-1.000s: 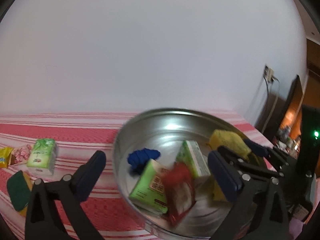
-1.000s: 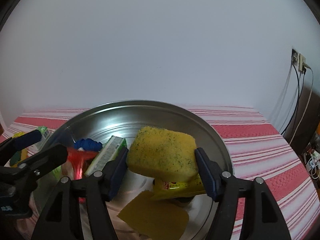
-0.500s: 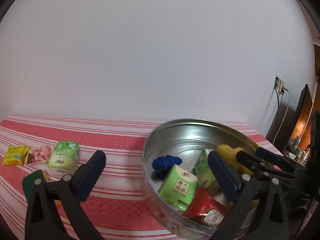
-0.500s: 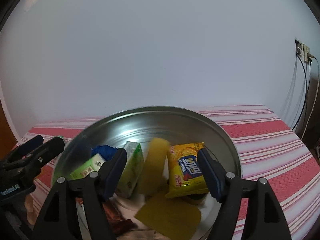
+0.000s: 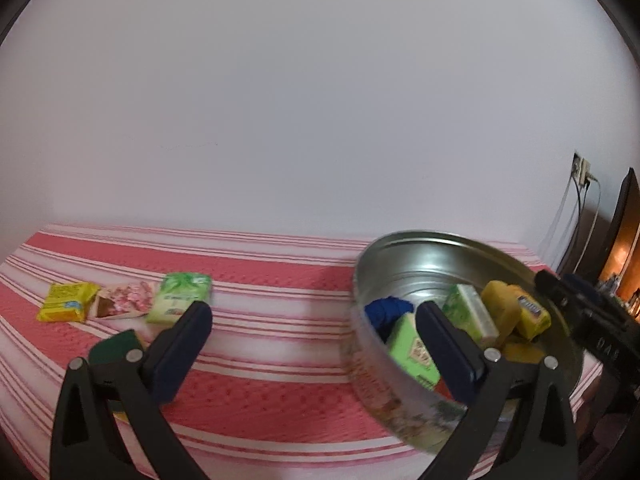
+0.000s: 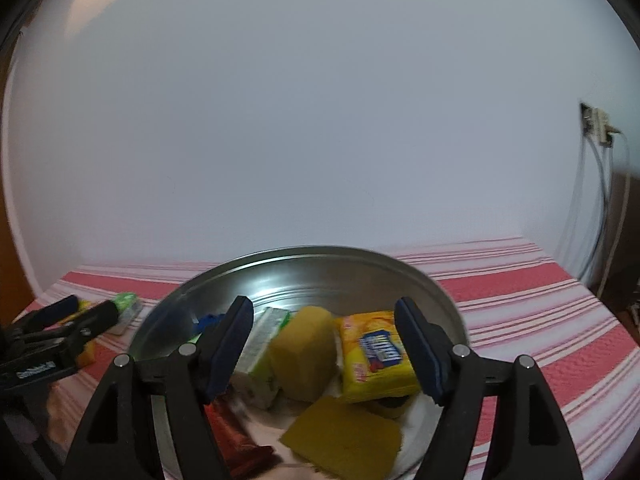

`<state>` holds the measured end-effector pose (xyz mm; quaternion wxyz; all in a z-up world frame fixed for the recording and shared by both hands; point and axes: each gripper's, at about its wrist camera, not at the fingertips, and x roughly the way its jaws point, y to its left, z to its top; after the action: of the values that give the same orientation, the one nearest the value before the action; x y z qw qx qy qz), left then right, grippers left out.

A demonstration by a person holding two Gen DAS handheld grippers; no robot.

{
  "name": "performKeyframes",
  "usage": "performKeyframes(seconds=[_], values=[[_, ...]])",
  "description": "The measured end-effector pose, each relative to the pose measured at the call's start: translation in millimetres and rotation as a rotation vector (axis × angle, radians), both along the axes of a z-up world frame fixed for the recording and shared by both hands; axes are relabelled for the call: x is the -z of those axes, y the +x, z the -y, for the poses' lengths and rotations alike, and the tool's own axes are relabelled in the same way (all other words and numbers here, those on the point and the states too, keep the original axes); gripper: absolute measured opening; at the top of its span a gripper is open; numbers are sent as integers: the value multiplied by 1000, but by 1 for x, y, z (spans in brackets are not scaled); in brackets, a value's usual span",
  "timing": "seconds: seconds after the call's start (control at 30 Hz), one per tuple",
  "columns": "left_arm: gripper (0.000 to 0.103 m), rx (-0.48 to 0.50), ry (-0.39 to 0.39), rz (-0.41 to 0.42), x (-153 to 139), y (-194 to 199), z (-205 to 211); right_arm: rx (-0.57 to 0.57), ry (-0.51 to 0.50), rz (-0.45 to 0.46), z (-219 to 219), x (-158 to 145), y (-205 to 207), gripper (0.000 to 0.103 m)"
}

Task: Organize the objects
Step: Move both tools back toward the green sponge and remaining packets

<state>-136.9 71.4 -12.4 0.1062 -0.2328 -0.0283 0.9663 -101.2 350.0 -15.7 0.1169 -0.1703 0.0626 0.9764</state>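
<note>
A round metal tin (image 6: 320,250) (image 5: 372,368) holds a yellow sponge (image 6: 304,356) standing on edge, a yellow snack pack (image 6: 376,354), a green-white pack (image 6: 260,344), a blue item (image 5: 386,310), a red packet (image 6: 236,432) and a flat yellow cloth (image 6: 344,436). My right gripper (image 6: 326,340) hangs open over the tin, nothing between its fingers. My left gripper (image 5: 316,344) is open and empty over the striped cloth, left of the tin. Beyond it lie a green tissue pack (image 5: 178,298), a pink packet (image 5: 124,300), a yellow packet (image 5: 66,302) and a dark green sponge (image 5: 116,346).
A red-and-white striped tablecloth (image 5: 260,280) covers the table, which meets a white wall at the back. A wall socket with hanging cables (image 6: 596,124) sits at the right, past the table's end. Dark furniture (image 5: 620,240) stands further right.
The right gripper opened and let go of the yellow sponge, which now stands in the tin. The red packet dropped into the tin. The left gripper swung left, away from the tin.
</note>
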Motion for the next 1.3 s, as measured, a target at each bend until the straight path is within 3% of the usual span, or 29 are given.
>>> performKeyframes(seconds=[0.17,0.37,0.53,0.83,1.07,1.3], values=[[103,-38,-66,-11,2,7,16,76,35,-30,2,0,8,75],[103,-75,-107,-16,4,12,41,96,8,-53,17,2,10,75],[103,-71,-89,1,5,14,65,88,36,-72,45,1,15,75],[103,-114,-105,22,6,7,122,-36,22,-69,105,6,-6,75],[103,-201,-61,90,13,-12,187,-172,62,1,164,17,-38,75],[103,-279,-17,180,21,-35,241,-315,7,117,196,30,-82,75]])
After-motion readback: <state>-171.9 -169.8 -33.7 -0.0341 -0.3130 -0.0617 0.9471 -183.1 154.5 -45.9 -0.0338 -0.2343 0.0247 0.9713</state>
